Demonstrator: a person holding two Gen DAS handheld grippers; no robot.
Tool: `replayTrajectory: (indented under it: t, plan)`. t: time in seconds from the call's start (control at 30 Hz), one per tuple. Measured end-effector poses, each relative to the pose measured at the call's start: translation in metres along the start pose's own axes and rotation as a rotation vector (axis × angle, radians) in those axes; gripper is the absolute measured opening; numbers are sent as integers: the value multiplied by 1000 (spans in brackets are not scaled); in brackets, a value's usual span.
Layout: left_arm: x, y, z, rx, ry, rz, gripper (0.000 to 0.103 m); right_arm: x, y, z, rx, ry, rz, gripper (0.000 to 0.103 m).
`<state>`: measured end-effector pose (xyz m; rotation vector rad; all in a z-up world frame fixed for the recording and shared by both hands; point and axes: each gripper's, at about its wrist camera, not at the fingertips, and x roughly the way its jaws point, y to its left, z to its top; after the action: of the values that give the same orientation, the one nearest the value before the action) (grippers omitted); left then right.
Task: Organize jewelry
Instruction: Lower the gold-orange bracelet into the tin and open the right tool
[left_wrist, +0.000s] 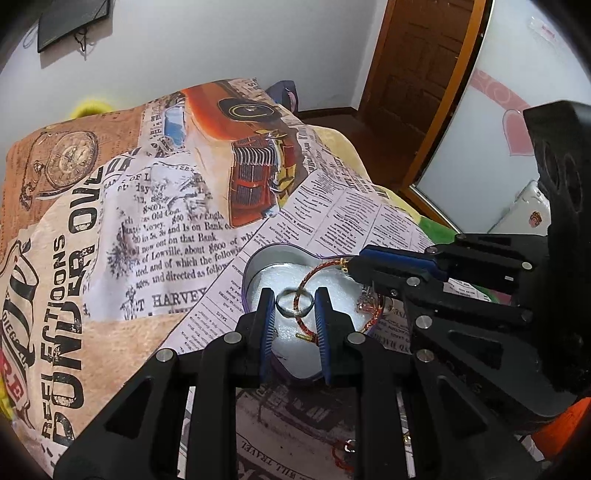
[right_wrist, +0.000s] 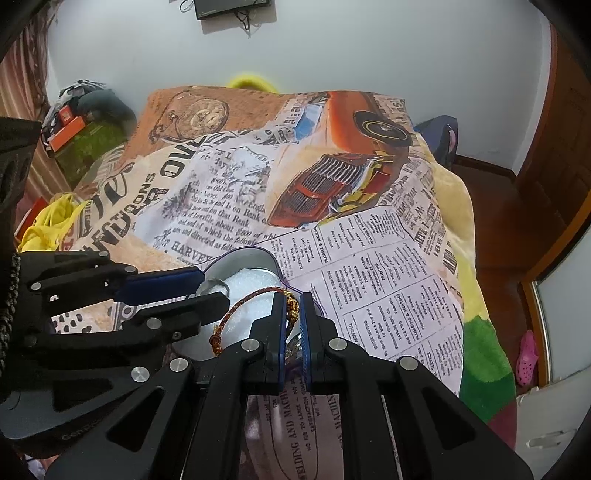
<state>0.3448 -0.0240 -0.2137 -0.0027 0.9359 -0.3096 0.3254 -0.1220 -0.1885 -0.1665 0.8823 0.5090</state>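
A heart-shaped tin (left_wrist: 258, 258) with white foam lining lies on the printed blanket; it also shows in the right wrist view (right_wrist: 243, 260). A silver ring (left_wrist: 294, 302) lies on the foam between the fingertips of my left gripper (left_wrist: 294, 301), whose jaws stand apart on either side of it, touching or almost touching. A red-and-gold cord bracelet (left_wrist: 314, 273) lies across the foam. My right gripper (right_wrist: 293, 308) is shut on the bracelet's gold clasp (right_wrist: 292, 305) at the tin's right edge. The right gripper enters the left wrist view (left_wrist: 356, 267) from the right.
The newspaper-and-car print blanket (left_wrist: 147, 206) covers the bed. A red cord piece (left_wrist: 341, 456) lies on it under my left gripper. A wooden door (left_wrist: 417, 74) and a floor drop lie to the right. Yellow cloth (right_wrist: 48, 225) and boxes (right_wrist: 70, 129) sit at far left.
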Motion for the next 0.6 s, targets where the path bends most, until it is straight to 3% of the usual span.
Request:
replayTrajectory:
  t: [0.43,0.5,0.6]
  plan:
    - [-30,0,-8,-15,-24,23,20,-19,6,-3,-13,-17,6,9]
    - [-40,-2,-9,-9,-37,38,20,-26,8,-3,-16,-27,5,11]
    - [-54,-6,-11,1,-56,52,21,-37,12,-4,-19,-46,0,23]
